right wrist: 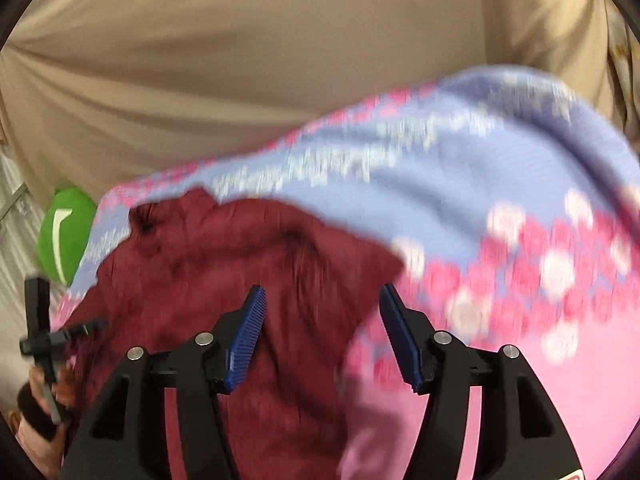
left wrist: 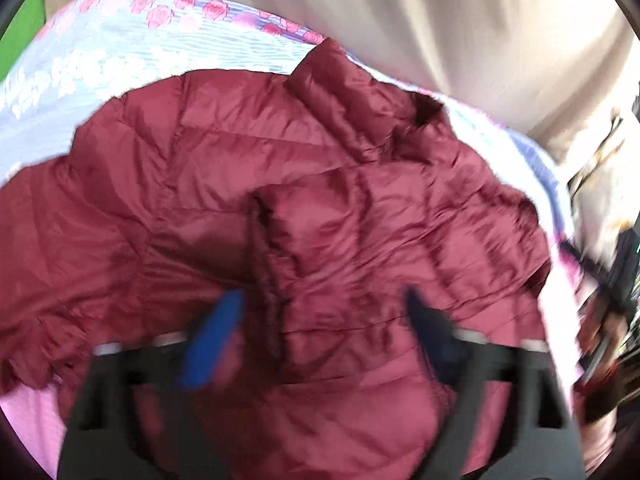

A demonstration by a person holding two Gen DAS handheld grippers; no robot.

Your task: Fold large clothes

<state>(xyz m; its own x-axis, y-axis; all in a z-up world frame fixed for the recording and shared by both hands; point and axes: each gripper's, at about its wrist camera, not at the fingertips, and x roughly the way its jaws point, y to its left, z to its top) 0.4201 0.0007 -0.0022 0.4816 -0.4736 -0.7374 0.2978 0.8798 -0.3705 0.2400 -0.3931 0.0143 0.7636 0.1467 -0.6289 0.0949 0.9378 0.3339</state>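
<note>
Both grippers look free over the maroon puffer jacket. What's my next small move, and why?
Probably lower the open left gripper onto the folded-over sleeve cuff of the maroon jacket and smooth it flat: nothing is held, the right gripper is open too, and the fold still looks rumpled.

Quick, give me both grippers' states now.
Left gripper: open, holding nothing, above the jacket.
Right gripper: open, holding nothing, over the jacket's edge and the blanket.
</note>
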